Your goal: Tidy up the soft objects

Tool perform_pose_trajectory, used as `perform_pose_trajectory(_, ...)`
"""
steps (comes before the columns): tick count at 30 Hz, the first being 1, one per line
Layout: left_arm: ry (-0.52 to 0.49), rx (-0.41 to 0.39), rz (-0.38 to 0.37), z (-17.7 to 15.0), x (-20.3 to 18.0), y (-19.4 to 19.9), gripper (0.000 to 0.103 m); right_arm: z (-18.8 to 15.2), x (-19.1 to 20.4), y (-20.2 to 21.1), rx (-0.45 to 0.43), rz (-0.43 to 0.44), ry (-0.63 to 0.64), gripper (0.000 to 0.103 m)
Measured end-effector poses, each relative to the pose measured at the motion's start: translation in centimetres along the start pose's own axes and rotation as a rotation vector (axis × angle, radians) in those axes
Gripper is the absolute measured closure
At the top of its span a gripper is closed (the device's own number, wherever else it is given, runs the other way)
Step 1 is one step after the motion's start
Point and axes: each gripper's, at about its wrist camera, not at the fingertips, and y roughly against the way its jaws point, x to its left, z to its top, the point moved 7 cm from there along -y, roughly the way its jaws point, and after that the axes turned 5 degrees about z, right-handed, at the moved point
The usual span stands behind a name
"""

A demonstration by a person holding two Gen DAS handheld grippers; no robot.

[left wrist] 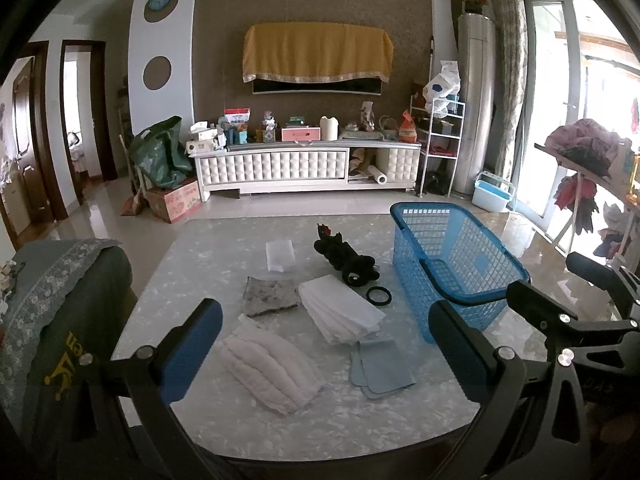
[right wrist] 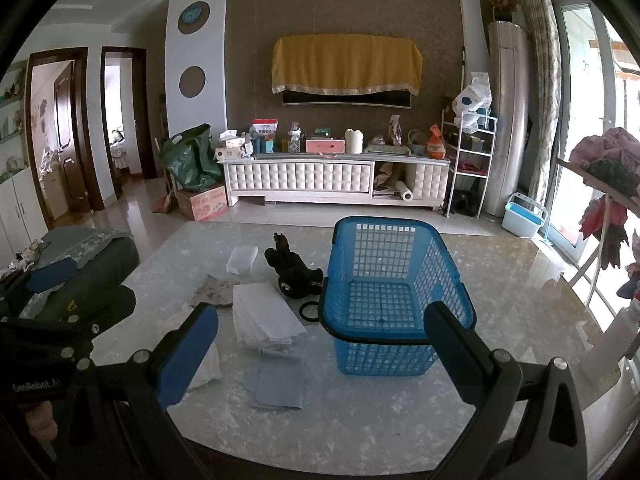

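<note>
From the left camera, the left gripper (left wrist: pixel 326 344) hangs spread wide and empty above the table (left wrist: pixel 192 280), over a white quilted cloth (left wrist: pixel 272 368), folded white towel (left wrist: pixel 340 312), blue cloth (left wrist: pixel 380 372), grey rag (left wrist: pixel 270 296) and black plush toy (left wrist: pixel 346 260). From the right camera, the right gripper (right wrist: pixel 320 352) is spread wide too, facing the empty blue basket (right wrist: pixel 384 280). Nothing looks sorted yet; I'd say the next move is closing on one soft piece and dropping it in the basket.

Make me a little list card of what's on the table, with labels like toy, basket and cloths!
toy: black plush toy lying beside the basket
basket: blue basket, nothing inside
cloths: white folded cloth, quilted white pad, light blue cloth, grey rag, small white pad
extra: black ring near the toy
left tongs: open, holding nothing
right tongs: open, holding nothing
</note>
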Motion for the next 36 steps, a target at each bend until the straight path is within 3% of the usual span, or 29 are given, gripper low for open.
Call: perform_pose_trajectory(36, -0.020, 0.018, -0.010, -0.5, -0.7, 1.3, 0.000, -0.6, -0.1, 0.7, 0.009, 0.002, 0.006, 0.000)
